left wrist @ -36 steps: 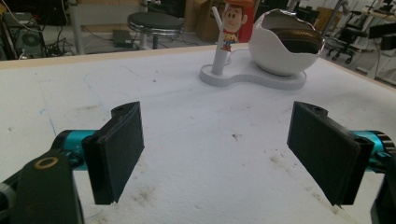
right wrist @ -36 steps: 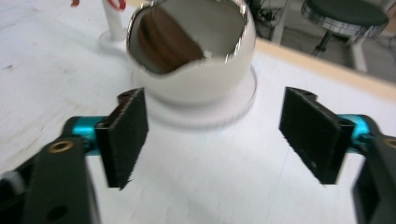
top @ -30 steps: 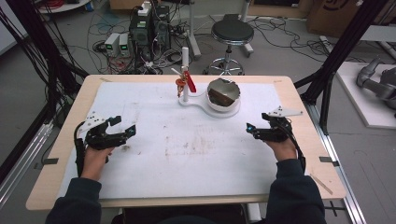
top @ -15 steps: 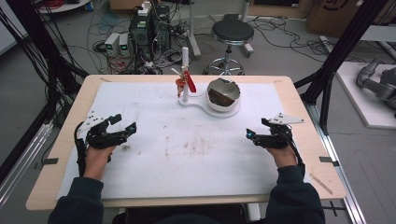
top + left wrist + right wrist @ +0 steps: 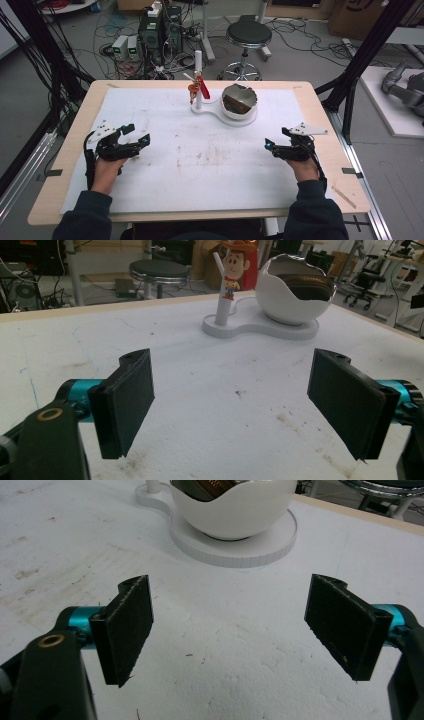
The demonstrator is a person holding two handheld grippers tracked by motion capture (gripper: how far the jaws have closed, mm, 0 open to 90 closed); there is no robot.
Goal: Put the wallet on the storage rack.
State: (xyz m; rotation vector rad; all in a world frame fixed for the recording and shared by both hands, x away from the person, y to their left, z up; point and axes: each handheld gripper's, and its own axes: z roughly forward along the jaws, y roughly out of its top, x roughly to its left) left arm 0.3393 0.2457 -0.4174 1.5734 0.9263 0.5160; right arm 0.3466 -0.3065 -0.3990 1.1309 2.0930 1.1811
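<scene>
So the biggest thing here is the wooden table (image 5: 320,107), and almost all of its top is covered by a white sheet (image 5: 200,175) with some brownish smudges around its middle. I'll use the white egg-shaped bowl (image 5: 239,101) as the reference point since it's the obvious landmark. It sits at the far side of the sheet, a bit right of centre, on a flat white base (image 5: 212,108) that stretches out to the bowl's left. The bowl has a jagged cracked-shell rim and something brown and dark inside; can't really tell what it is.

Just left of the bowl, on the same base, there's a thin white post (image 5: 198,80) standing upright. A little cowboy figure keychain (image 5: 232,270) with a red strap hangs off it, touching the post.

The left gripper (image 5: 131,139) is well away from the bowl, nearer the person and off to the bowl's left, low over the sheet. In the left gripper view its jaws are spread wide with nothing between them, and the bowl and post sit straight ahead in the distance.

The right gripper (image 5: 274,145) is closer to the bowl, nearer the person and a bit to the bowl's right. Its jaws are wide apart too, holding nothing, pointing up toward the bowl.
</scene>
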